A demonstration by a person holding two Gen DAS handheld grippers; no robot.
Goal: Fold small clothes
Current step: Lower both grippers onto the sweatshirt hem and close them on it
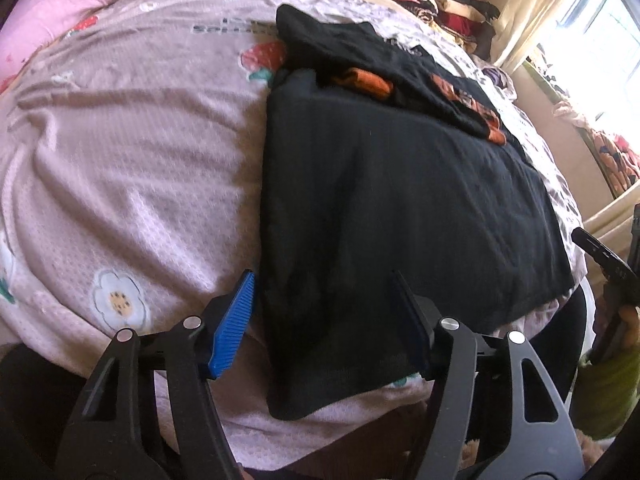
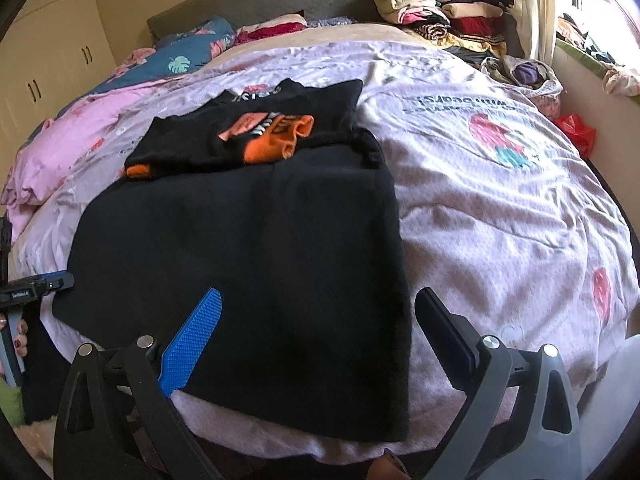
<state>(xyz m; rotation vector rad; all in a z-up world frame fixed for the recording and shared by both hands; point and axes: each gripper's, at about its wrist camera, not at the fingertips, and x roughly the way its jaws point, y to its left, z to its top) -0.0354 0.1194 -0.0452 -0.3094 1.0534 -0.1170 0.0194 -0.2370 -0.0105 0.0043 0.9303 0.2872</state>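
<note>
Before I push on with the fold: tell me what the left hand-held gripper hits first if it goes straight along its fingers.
Most likely the black garment: the left hand-held gripper points down at its near left corner, open jaws straddling that edge. The pink bedspread lies just beneath; depth is hard to judge.

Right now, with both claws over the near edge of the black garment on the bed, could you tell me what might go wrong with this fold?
1. The left claw and right claw are both open, pads off the flat black garment; closing might pinch the pink quilted bedspread underneath too.
2. The smaller black top with orange print overlaps the garment's far end, so lifting may drag or unfold it.
</note>
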